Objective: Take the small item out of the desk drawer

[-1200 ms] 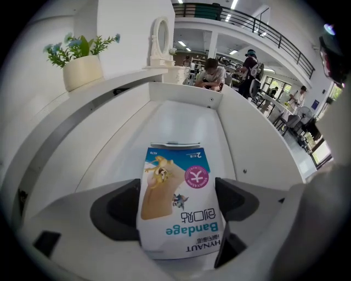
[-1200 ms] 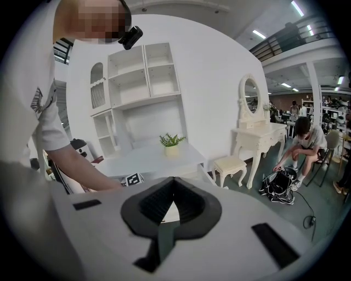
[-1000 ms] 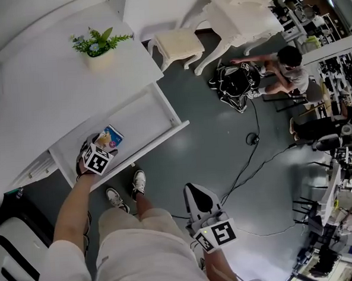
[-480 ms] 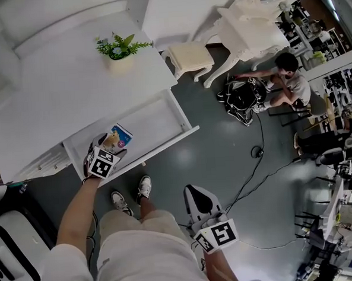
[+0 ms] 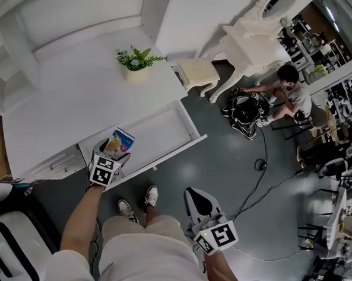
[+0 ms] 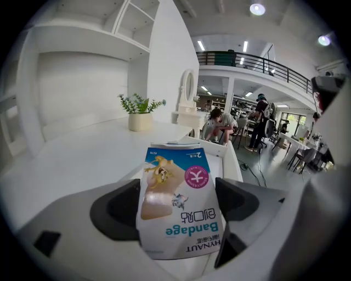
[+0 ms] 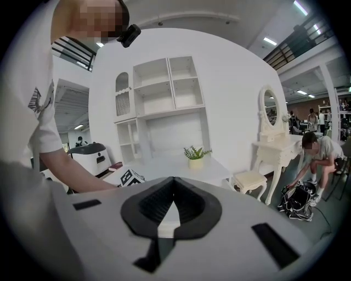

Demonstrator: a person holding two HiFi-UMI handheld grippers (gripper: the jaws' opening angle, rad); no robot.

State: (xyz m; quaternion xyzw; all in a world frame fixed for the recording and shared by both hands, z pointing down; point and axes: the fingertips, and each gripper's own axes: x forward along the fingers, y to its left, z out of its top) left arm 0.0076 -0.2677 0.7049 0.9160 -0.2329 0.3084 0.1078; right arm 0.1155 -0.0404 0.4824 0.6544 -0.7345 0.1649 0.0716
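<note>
Holding bandage packet (image 6: 178,203) by its side edges in my left gripper (image 5: 113,149), over the open desk drawer's (image 5: 163,127) left end: probably light, floppy, slick; right gripper (image 7: 173,192) clenched empty.

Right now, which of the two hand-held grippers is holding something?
The left hand-held gripper, at the open drawer: its jaws clamp a bandage packet. The right hand-held gripper, by the person's legs, is shut and empty.
</note>
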